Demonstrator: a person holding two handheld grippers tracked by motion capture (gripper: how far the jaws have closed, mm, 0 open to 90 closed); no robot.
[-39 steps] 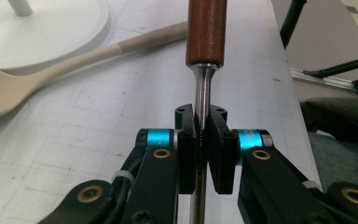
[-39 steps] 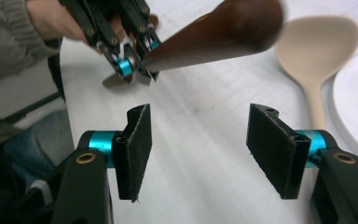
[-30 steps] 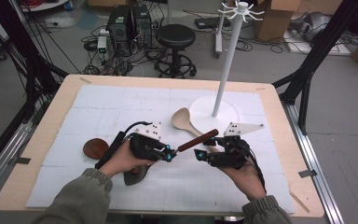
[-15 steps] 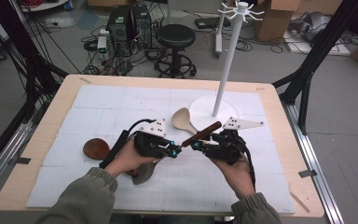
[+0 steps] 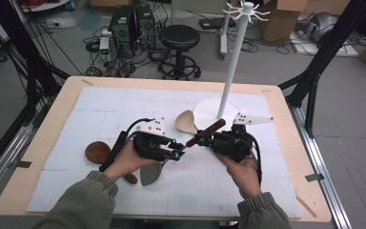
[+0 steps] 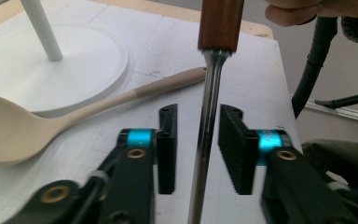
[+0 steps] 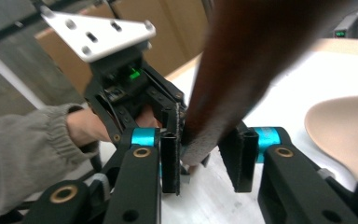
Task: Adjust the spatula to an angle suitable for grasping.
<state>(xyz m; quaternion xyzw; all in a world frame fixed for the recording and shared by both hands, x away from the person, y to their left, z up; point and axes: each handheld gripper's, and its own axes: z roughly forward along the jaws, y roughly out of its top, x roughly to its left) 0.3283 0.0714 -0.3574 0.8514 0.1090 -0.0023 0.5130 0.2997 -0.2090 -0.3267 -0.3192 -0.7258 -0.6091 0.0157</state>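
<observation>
On the white-covered bench (image 5: 100, 102), a dark wooden spoon (image 5: 97, 152) lies at the left. Just beside it the left claw (image 5: 177, 153) has just been opening; its jaws stand narrowly apart around the spatula's (image 5: 205, 132) metal shank, not pressing. The spatula hangs between both hands. The right claw (image 5: 198, 140) has been closing around its brown handle. Behind lie a pale spoon (image 5: 186, 121) and white stand (image 5: 233, 67).
</observation>
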